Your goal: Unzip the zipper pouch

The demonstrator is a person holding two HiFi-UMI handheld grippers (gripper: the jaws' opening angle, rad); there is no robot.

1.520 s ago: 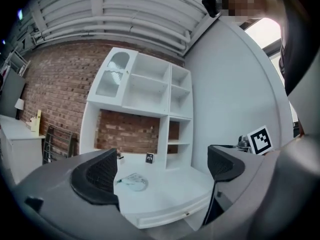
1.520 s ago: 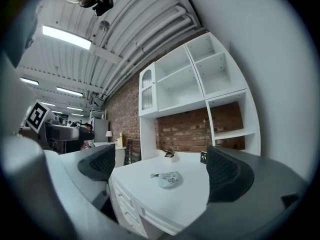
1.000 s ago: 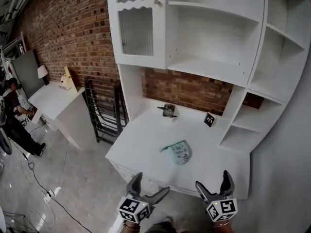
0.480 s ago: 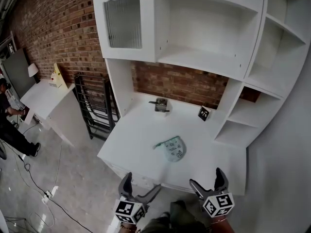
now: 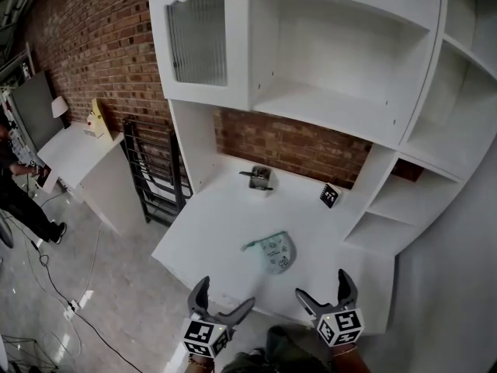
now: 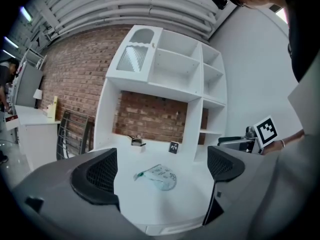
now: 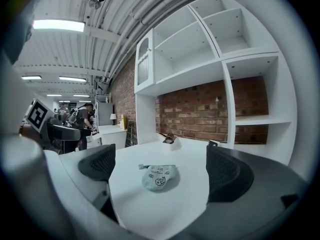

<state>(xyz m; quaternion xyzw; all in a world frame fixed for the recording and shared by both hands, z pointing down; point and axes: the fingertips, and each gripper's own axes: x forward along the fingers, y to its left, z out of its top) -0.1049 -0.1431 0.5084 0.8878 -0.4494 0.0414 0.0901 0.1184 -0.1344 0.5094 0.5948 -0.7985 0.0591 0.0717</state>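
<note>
Head view shows the pouch (image 5: 273,252) lying flat on the white desk (image 5: 210,231), about midway along the desk and nearer its front edge than its back wall. A small green tab (image 5: 247,246), probably the zipper pull, sticks out of the pouch towards the desk's left side. The left gripper (image 5: 225,295) and right gripper (image 5: 321,286) hang just off the desk's front edge, well apart from the pouch. Each has its jaws spread wide with nothing between them, which both gripper views confirm. A small metal clip (image 5: 260,177) and a marker card (image 5: 330,195) sit at the back of the desk, out of the way.

The step in hand looks like the approach, with the zipper not yet touched. To do it well, one gripper should pin the fabric close to the tab's end, so the soft pouch cannot slide on the smooth desk. The other should pinch the tab itself, squarely, and draw it along the line of the zipper rather than upward. The tab is small, so a low, slow approach from the desk's left side seems wise.
</note>
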